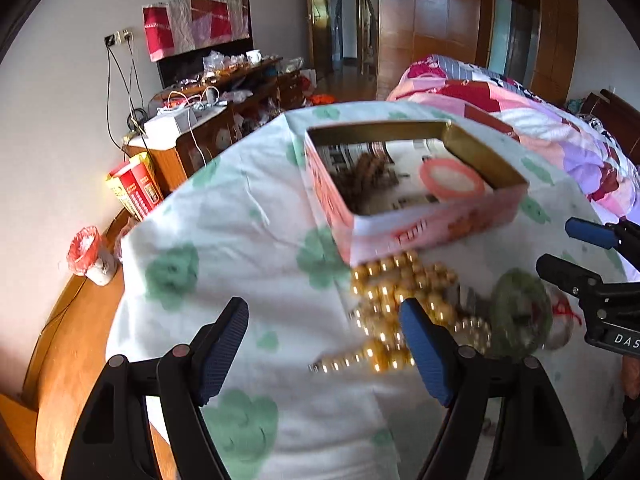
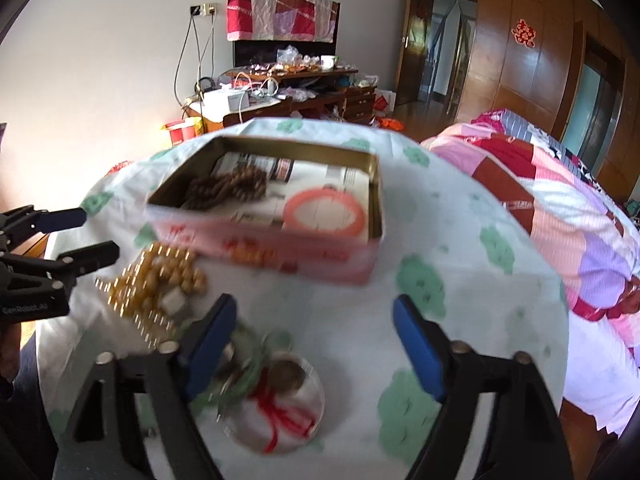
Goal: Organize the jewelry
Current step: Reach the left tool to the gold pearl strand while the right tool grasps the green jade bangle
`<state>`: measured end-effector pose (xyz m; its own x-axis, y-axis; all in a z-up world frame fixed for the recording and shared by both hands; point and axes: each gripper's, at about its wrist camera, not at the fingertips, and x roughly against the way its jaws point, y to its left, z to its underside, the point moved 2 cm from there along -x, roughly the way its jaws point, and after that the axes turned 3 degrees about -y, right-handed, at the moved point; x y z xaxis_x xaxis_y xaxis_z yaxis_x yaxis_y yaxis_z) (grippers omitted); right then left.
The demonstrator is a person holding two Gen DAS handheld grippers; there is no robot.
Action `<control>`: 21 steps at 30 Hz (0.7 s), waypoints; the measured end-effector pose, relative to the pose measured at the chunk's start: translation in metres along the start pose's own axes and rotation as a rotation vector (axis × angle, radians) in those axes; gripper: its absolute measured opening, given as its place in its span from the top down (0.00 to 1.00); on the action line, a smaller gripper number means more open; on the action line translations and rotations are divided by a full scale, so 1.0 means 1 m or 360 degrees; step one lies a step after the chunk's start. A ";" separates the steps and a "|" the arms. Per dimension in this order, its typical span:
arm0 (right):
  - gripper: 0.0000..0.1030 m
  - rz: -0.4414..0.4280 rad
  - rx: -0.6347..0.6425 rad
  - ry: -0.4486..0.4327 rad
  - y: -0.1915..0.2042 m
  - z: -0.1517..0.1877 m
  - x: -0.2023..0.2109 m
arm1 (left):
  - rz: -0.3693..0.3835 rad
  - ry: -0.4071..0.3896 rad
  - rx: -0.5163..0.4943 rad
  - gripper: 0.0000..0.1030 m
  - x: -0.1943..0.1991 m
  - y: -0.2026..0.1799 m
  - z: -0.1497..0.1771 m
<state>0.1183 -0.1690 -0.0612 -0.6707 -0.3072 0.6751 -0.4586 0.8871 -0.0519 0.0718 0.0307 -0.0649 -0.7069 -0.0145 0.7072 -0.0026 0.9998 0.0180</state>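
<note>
A pink tin box (image 1: 424,226) stands open on the flowered cloth. Inside it lie a brown bead string (image 1: 362,174) and a pink bangle (image 1: 450,180). In front of the tin sits a heap of yellow beads (image 1: 400,292), then a green bangle (image 1: 520,312). My left gripper (image 1: 324,346) is open over bare cloth, its right finger beside the yellow beads. My right gripper (image 2: 316,342) is open above a clear pouch (image 2: 280,412) holding a red cord and a round brown pendant. Its left finger stands by the green bangle (image 2: 246,364). The tin (image 2: 280,254) lies beyond.
The cloth-covered table (image 1: 248,216) is small and round. A bed with a pink patchwork quilt (image 2: 560,216) lies at the right. A cluttered wooden cabinet (image 1: 224,120) stands along the far wall, with a red box (image 1: 136,192) and a small bin (image 1: 88,256) on the floor to the left.
</note>
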 end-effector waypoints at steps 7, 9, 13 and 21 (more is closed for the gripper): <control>0.45 -0.0022 -0.0004 0.0059 0.001 0.017 0.000 | 0.0053 -0.0010 0.0005 0.24 0.004 -0.010 0.003; 0.45 -0.0040 0.0000 0.0052 0.003 0.017 0.002 | 0.0054 -0.0013 0.0001 0.24 0.005 -0.011 0.003; 0.45 -0.0071 0.0015 0.0047 0.008 0.015 0.000 | 0.0056 0.0001 0.0007 0.24 0.002 -0.011 0.005; 0.75 -0.0118 0.0050 0.0136 0.017 0.021 -0.016 | 0.0075 0.0016 0.0024 0.24 -0.002 -0.012 0.006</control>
<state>0.1090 -0.1558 -0.0883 -0.5828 -0.3399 0.7381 -0.5241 0.8514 -0.0218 0.0690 0.0190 -0.0713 -0.6995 0.0327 0.7138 0.0201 0.9995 -0.0261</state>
